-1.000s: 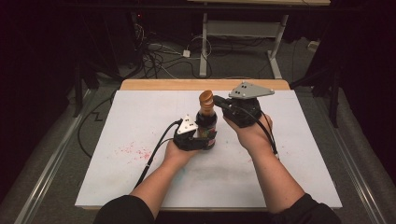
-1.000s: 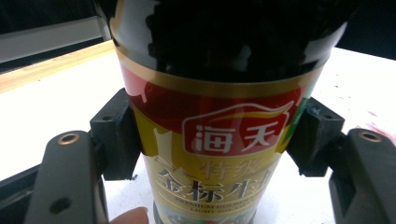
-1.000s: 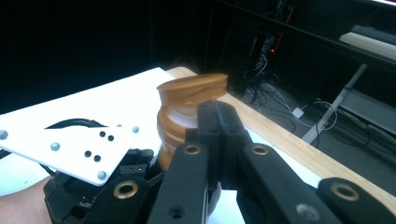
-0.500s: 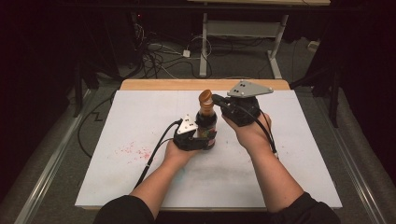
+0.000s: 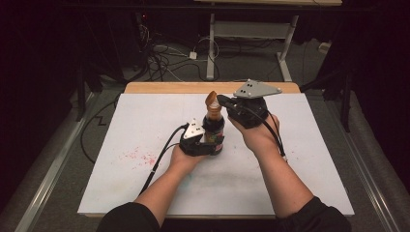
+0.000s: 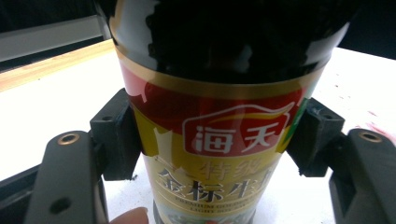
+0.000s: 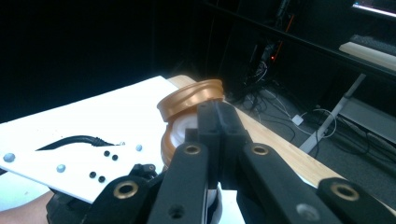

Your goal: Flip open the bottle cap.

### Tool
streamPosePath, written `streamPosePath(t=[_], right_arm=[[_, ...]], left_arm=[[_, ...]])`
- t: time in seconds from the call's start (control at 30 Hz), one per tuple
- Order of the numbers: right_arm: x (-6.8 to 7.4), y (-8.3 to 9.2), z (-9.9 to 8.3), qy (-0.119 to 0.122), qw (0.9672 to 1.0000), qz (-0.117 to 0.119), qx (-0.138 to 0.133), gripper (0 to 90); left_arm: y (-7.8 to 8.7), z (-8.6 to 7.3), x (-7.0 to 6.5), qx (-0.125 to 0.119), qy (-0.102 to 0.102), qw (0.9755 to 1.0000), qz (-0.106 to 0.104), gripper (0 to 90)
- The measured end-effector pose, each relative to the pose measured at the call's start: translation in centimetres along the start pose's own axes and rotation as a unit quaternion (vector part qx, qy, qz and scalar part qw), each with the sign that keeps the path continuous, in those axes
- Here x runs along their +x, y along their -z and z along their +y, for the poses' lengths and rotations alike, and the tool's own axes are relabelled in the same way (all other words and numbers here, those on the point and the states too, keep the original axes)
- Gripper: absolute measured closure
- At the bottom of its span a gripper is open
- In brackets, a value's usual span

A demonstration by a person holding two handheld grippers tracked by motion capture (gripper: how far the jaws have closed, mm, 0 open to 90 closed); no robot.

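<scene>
A dark soy-sauce bottle (image 5: pixel 213 126) with a red and gold label (image 6: pixel 219 140) stands upright at the middle of the white table top. My left gripper (image 5: pixel 211 146) is shut on its lower body, one pad pressing each side (image 6: pixel 116 135). The bottle's gold flip lid (image 5: pixel 211 98) stands tipped open above a white spout (image 7: pixel 180 128). My right gripper (image 5: pixel 221 100) comes in from the right at cap height. Its jaws are shut together (image 7: pixel 217 112), with their tips against the open cap just under the lid (image 7: pixel 190 98). Whether they pinch anything there is hidden.
The white sheet (image 5: pixel 290 164) covers the table and carries faint red stains (image 5: pixel 140 155) left of the bottle. A wooden edge (image 5: pixel 164 87) runs along the far side. Beyond it lie cables and desk legs (image 5: pixel 211 43) on a dark floor.
</scene>
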State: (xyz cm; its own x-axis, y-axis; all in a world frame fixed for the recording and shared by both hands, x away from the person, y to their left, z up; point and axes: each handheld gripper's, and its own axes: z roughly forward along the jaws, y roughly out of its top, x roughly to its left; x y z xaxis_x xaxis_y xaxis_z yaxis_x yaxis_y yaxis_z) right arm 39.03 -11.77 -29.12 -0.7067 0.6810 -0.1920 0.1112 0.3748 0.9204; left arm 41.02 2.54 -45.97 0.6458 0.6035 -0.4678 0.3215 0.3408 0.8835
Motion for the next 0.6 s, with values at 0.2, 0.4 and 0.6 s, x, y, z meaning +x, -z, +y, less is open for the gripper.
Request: streamPosePath(t=[0.2,0.4,0.6], right_arm=[[0.2,-0.2,0.4,0.003,1.0000,0.001,-0.003,90.0],[0.6,-1.0,0.9,0.008,0.9999,0.006,-0.004,90.0],[1.3,-1.8,1.5,0.012,0.9998,0.015,-0.004,90.0]], left_arm=[[0.0,0.0,0.0,0.000,0.000,1.0000,0.000,28.7],[0.0,0.0,0.0,0.000,-0.001,1.0000,0.000,28.6],[0.0,0.0,0.0,0.000,0.001,1.0000,-0.001,28.6]])
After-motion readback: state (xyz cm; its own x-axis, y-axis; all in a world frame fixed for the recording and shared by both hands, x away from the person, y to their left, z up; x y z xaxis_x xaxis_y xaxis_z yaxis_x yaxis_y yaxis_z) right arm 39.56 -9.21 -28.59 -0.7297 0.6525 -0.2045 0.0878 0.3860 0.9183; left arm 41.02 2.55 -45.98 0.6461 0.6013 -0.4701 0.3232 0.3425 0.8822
